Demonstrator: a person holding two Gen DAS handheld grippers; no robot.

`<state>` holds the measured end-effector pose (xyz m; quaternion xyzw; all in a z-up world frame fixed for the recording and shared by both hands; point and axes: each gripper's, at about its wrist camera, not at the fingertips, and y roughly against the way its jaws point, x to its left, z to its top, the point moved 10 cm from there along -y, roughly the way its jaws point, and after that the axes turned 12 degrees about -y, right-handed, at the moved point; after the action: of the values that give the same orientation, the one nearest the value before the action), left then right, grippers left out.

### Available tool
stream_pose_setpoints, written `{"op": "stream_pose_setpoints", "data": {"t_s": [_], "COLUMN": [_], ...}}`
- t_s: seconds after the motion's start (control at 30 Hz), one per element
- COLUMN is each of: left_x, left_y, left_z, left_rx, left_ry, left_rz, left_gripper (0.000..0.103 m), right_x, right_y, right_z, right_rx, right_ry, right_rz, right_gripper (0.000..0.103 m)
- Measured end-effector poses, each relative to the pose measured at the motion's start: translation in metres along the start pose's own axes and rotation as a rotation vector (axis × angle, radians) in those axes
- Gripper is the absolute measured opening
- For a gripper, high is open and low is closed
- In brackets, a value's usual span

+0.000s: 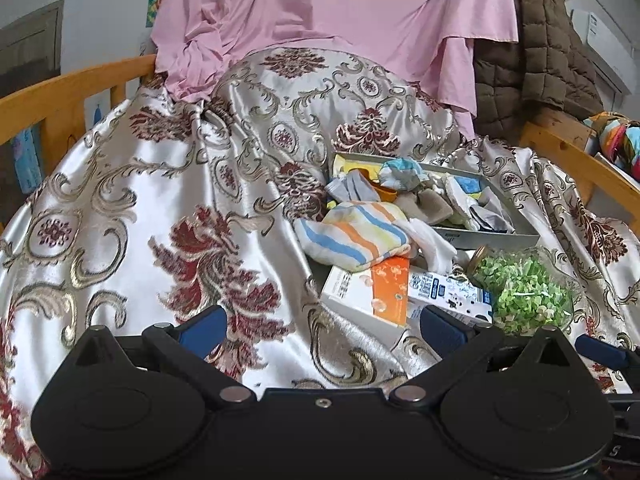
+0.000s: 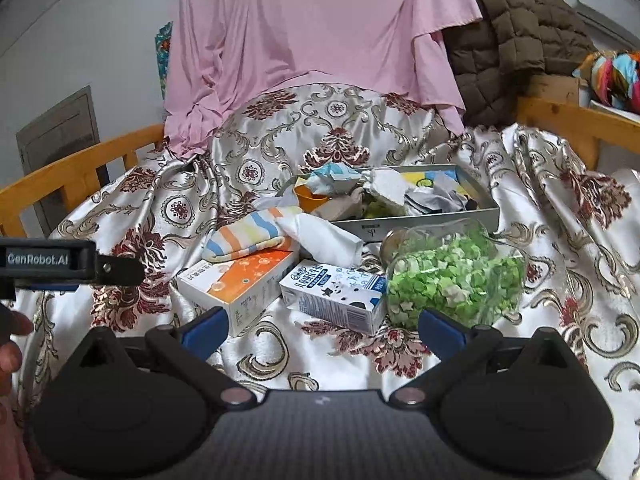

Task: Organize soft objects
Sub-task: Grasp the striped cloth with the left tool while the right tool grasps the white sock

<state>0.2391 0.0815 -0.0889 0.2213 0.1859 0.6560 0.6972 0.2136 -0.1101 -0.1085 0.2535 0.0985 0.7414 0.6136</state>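
Note:
A grey tray [image 1: 496,236] [image 2: 420,220] lies on the patterned satin bedspread [image 1: 140,200] [image 2: 560,220], filled with several crumpled socks and small cloths. A striped cloth [image 1: 352,236] [image 2: 248,236] and a white cloth [image 1: 432,242] [image 2: 324,238] lie just outside the tray's near left corner. My left gripper [image 1: 320,330] stands open above the bedspread, short of the pile, nothing between its fingers. My right gripper [image 2: 320,330] is open too, empty, facing the boxes and jar. The left gripper's body [image 2: 48,262] shows at the left of the right wrist view.
An orange-and-white box [image 1: 372,292] [image 2: 236,288], a blue-and-white carton [image 1: 448,290] [image 2: 336,296] and a jar of green bits [image 1: 528,288] [image 2: 452,272] lie before the tray. A pink sheet [image 1: 328,20] and brown quilt [image 1: 532,52] hang behind. Wooden bed rails [image 1: 60,96] [image 2: 568,120] flank the bed.

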Motion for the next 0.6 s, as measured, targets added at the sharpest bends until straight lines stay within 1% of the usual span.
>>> {"op": "stream_pose_setpoints", "data": {"t_s": [0.13, 0.2, 0.33, 0.43, 0.6], "left_x": [0.006, 0.011, 0.023, 0.03, 0.026], "left_y": [-0.009, -0.015, -0.033, -0.048, -0.069], "left_z": [0.006, 0.009, 0.019, 0.027, 0.038], "left_rx": [-0.007, -0.004, -0.001, -0.009, -0.031], "left_ry": [-0.005, 0.006, 0.055, 0.078, 0.085], "left_rz": [0.026, 0.026, -0.029, -0.045, -0.132], "left_gripper": [0.102, 0.102, 0.102, 0.102, 0.102], "right_x": [0.002, 0.003, 0.005, 0.005, 0.0], "right_y": [-0.007, -0.009, -0.017, -0.023, -0.03], "right_z": [-0.002, 0.0, 0.004, 0.007, 0.004], "right_rx": [0.009, 0.003, 0.01, 0.007, 0.01], "right_ry": [-0.007, -0.006, 0.008, 0.015, 0.001], "right_rz": [0.024, 0.032, 0.052, 0.059, 0.06], "right_gripper": [0.103, 0.103, 0.103, 0.103, 0.103]}}
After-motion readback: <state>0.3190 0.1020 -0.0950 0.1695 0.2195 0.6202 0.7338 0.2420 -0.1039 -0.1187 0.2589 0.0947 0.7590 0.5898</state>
